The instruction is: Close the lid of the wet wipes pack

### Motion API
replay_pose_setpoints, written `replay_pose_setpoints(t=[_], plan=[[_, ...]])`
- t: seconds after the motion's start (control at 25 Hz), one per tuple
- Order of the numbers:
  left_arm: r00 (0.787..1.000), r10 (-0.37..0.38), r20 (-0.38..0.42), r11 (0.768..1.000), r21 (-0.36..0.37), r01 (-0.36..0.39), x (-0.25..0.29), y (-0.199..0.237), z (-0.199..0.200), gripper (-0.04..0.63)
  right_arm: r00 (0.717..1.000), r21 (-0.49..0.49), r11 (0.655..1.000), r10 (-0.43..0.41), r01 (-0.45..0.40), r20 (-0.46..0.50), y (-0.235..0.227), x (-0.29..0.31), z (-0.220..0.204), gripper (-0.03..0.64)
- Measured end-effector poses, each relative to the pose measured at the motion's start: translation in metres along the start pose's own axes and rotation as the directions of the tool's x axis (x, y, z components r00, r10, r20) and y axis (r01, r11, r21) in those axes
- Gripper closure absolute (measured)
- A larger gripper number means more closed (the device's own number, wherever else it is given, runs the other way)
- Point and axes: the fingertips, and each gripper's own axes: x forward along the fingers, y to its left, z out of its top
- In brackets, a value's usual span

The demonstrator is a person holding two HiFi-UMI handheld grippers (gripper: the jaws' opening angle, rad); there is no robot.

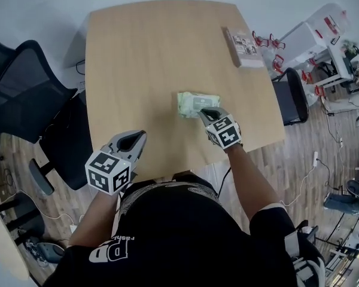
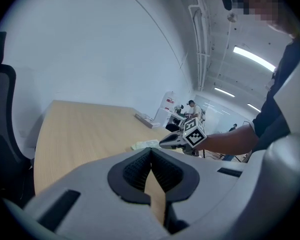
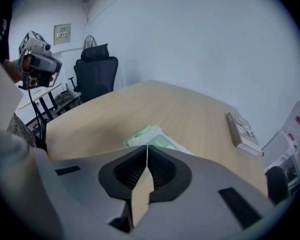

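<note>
The wet wipes pack point(image 1: 193, 103), pale green and flat, lies near the middle of the wooden table point(image 1: 143, 58). Its lid is too small to judge in the head view. My right gripper point(image 1: 209, 113) is shut with nothing between its jaws, its tips at the pack's near right edge. In the right gripper view the pack point(image 3: 149, 135) shows just beyond the closed tips of the right gripper point(image 3: 147, 149). My left gripper point(image 1: 132, 140) hangs shut over the table's front edge, well left of the pack. From the left gripper point(image 2: 151, 152) the pack point(image 2: 144, 144) is seen far off.
A flat book point(image 1: 243, 47) lies at the table's far right corner. Black office chairs point(image 1: 24, 100) stand to the left, another chair point(image 1: 293, 94) to the right. White shelving with red clips point(image 1: 311, 40) stands beyond the right edge.
</note>
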Motion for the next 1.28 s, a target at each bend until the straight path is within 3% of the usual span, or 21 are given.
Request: replay_pose_setpoints(t=[0.24, 0.4, 0.56, 0.88, 1.28], plan=[[0.997, -0.071, -0.006, 0.997, 0.044, 0.071, -0.009, 0.0, 0.005, 0.578, 0.989, 0.142, 0.99, -0.043, 0.022, 0.144, 0.033, -0.041, 0.023, 0.611], [0.992, -0.128, -0.012, 0.99, 0.061, 0.128, -0.012, -0.008, 0.007, 0.578, 0.961, 0.29, 0.956, -0.044, -0.039, 0.274, 0.066, -0.073, 0.038, 0.611], [0.982, -0.184, -0.031, 0.979, 0.081, 0.186, -0.013, -0.018, 0.004, 0.578, 0.934, 0.374, 0.921, -0.036, -0.107, 0.356, 0.104, -0.101, 0.046, 0.611], [0.977, -0.215, 0.002, 0.972, 0.1, 0.213, -0.014, -0.042, 0.011, 0.578, 0.917, 0.372, 0.911, 0.015, -0.177, 0.399, 0.153, -0.142, 0.043, 0.611], [0.972, -0.237, -0.002, 0.964, 0.122, 0.235, -0.028, -0.123, -0.014, 0.578, 0.885, 0.347, 0.921, -0.004, -0.179, 0.466, 0.184, -0.206, 0.016, 0.611]])
